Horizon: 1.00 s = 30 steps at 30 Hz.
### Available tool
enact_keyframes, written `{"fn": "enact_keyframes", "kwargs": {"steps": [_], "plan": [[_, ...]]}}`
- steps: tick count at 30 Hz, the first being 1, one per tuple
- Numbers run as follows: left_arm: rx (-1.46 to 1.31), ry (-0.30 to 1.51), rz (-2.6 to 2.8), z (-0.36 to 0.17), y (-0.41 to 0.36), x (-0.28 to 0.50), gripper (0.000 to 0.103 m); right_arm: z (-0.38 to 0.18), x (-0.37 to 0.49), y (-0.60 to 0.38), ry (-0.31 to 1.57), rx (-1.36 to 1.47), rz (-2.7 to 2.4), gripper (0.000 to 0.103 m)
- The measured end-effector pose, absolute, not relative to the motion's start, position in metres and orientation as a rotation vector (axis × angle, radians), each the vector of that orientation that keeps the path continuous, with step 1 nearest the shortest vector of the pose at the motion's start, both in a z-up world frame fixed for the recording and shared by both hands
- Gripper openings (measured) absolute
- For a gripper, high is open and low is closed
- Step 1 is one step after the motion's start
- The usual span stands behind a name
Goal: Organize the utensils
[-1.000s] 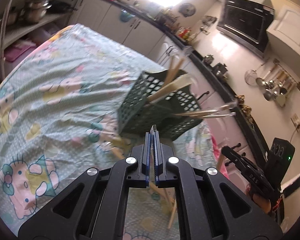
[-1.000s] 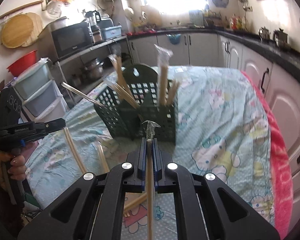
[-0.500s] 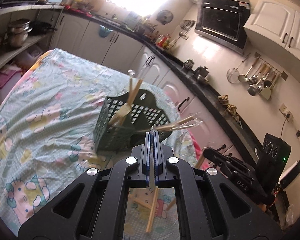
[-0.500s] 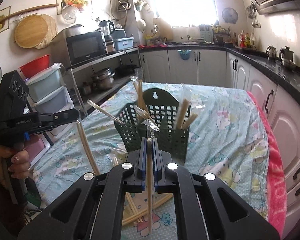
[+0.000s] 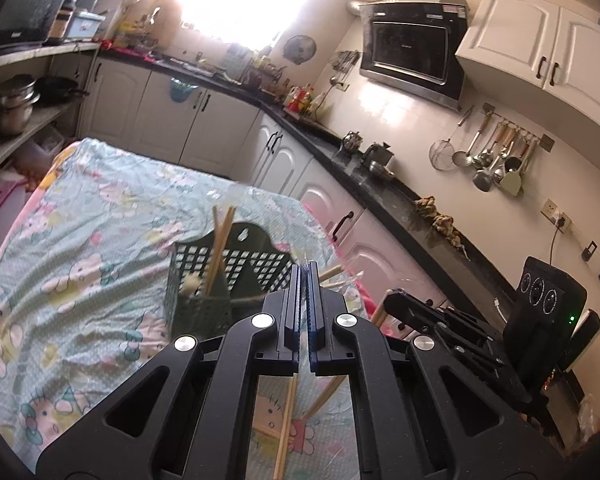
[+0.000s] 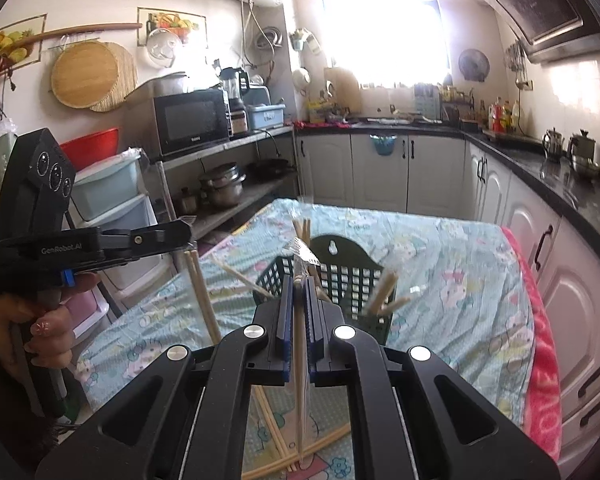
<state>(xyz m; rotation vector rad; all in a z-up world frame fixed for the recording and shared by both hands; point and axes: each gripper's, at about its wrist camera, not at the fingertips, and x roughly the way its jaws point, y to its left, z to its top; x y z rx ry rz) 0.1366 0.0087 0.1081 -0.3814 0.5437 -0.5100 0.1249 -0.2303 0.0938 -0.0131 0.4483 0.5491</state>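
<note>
So in that last second I'd lifted both hands up off the table, and the green basket (image 6: 332,276) that had been filling my view a moment earlier dropped lower and looked further off in both wrist cams. My right gripper (image 6: 298,280) was clamped tight on a wrapped pair of chopsticks (image 6: 299,360), the plastic wrapper poking out past the fingertips and the sticks hanging down below the jaws. My left gripper (image 5: 304,270) was pinched almost completely shut on its own wrapped pair (image 5: 286,420), which dangled underneath, clear of the cloth. The basket sat on the cartoon-print tablecloth (image 5: 100,248) with several pairs already standing in it, and a few loose chopsticks (image 6: 284,436) lay on the cloth near me. My read: both pickups had worked, so next up was swinging each pair over the basket and dropping it in, with the leftovers to follow.
</note>
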Motion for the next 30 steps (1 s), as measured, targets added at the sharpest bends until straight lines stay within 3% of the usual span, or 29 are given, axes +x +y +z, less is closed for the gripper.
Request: {"fn": "enact_keyframes", "kwargs": {"steps": [30], "plan": [[-0.258, 0.321, -0.503, 0.225, -0.007, 0.180, 0.001, 0.200, 0.171, -0.237, 0.137, -0.011, 0.494, 0.006]]}}
